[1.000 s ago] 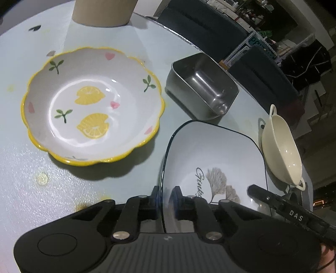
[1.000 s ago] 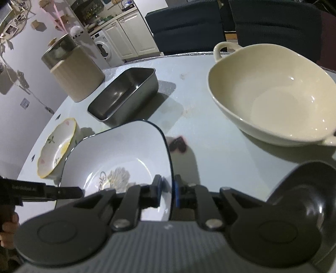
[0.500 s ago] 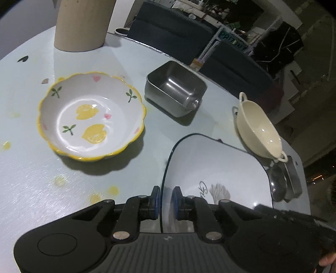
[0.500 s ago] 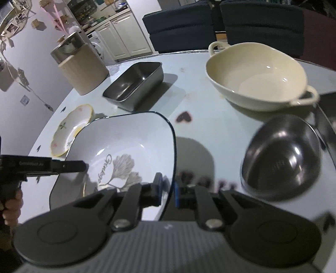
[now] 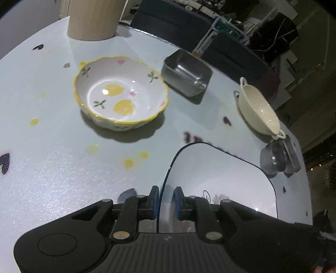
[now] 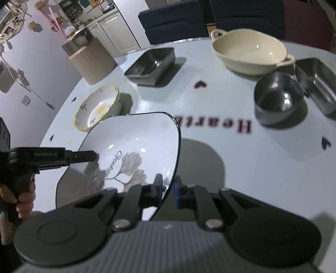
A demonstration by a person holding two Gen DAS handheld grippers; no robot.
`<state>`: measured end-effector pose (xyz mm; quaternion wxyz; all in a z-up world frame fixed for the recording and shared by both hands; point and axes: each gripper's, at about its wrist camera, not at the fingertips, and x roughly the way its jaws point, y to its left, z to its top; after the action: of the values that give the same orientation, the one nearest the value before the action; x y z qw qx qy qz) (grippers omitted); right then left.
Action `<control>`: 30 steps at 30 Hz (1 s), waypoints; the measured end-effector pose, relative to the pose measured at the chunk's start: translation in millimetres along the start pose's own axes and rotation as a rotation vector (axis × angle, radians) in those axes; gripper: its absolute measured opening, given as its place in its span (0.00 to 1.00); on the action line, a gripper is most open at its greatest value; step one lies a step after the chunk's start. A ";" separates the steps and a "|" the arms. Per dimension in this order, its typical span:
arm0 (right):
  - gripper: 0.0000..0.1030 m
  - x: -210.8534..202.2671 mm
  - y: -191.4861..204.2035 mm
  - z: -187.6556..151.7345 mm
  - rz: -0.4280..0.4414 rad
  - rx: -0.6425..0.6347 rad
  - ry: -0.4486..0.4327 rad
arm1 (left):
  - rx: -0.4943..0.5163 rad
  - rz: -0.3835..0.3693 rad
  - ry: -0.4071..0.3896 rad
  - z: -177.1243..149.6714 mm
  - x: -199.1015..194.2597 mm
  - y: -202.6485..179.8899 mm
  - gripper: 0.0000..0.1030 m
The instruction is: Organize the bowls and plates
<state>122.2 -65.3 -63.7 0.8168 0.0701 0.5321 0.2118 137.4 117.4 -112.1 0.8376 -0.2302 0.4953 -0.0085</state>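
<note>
A white square plate (image 5: pixel 220 178) with a dark rim and a leaf print is held up over the table by both grippers. My left gripper (image 5: pixel 164 201) is shut on its left rim. My right gripper (image 6: pixel 168 192) is shut on its right rim (image 6: pixel 177 147); the left gripper's fingers (image 6: pixel 84 156) show across the plate in the right wrist view. A yellow-rimmed lemon bowl (image 5: pixel 120 98) sits on the table beyond, also in the right wrist view (image 6: pixel 98 107). A cream two-handled bowl (image 5: pixel 259 111) stands at the far right.
A steel rectangular tray (image 5: pixel 187 72) lies behind the lemon bowl. A small steel bowl (image 6: pixel 277 98) and a steel container (image 6: pixel 317 84) sit at the table's right edge. A beige canister (image 5: pixel 94 19) stands at the back left. Dark chairs (image 6: pixel 174 21) line the far side.
Both grippers have lifted the square plate and pulled it back toward the near edge of the table. The lemon bowl and other dishes look farther away and have not moved.
</note>
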 end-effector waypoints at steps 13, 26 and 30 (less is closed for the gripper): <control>0.14 36.7 -3.9 10.9 -0.039 0.039 0.056 | 0.014 0.066 0.038 9.5 26.2 -1.1 0.18; 0.14 44.2 1.8 15.5 -0.049 0.051 0.066 | 0.008 0.108 0.019 15.3 30.3 3.2 0.22; 0.14 39.5 1.5 13.0 -0.048 0.036 0.061 | 0.025 0.118 0.018 15.3 33.6 3.3 0.25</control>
<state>147.1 -45.9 -90.8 0.8038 0.0655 0.5618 0.1846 166.5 118.0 -135.0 0.8350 -0.1899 0.5154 0.0325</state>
